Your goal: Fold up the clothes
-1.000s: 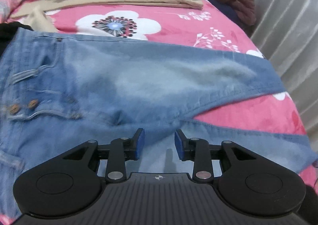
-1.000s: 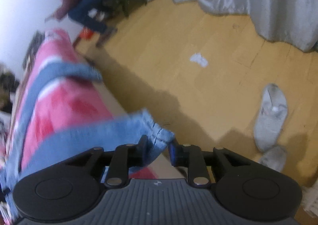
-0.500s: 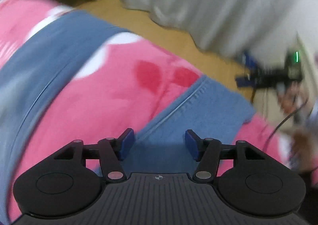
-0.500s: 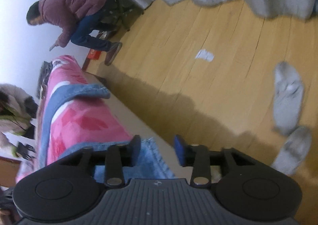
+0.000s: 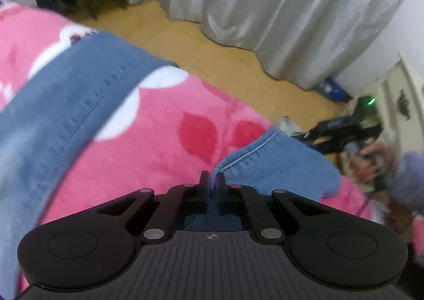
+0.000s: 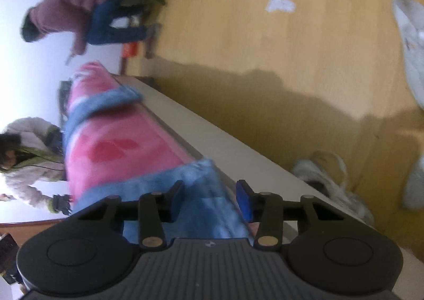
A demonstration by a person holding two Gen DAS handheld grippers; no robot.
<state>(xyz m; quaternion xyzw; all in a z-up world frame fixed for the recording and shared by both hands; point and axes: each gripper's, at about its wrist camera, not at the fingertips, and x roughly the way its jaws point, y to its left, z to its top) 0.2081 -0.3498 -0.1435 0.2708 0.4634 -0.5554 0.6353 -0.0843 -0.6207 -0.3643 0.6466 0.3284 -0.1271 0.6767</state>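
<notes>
the left tongs [image 5: 211,180] have just snapped together and now pinch the stitched hem edge of the nearer leg [image 5: 275,165] of a pair of faded blue denim jeans, a thin fold of cloth caught between the two dark fingers. that leg lies across a bright pink fleece blanket with white and red flower shapes [image 5: 159,141] that covers the bed, its end reaching the bed's edge. the other leg [image 5: 66,104] runs across the blanket further off, well apart from the first, with pink blanket showing between them

the right tongs [image 6: 210,195] stand about half open, blue pads [image 6: 243,198] apart, with the end of the nearer leg [image 6: 201,194] lying between the fingers; the pads do not press on it. in this view the other leg's hem [image 6: 111,101] drapes over the far part of the bed edge, above a pale bed side panel [image 6: 238,146]

beyond the bed lies a light wooden floor [image 6: 265,43] with a small white scrap [image 6: 279,4] and pale grey slippers [image 6: 410,43]. silvery grey curtains [image 5: 278,14] hang behind. a person in a maroon jacket [image 6: 71,11] bends near the far end of the bed, and a person in a pale padded coat [image 6: 29,157] stands at the other side. in the left view a hand [image 5: 368,162] in a lilac sleeve holds the black right device
</notes>
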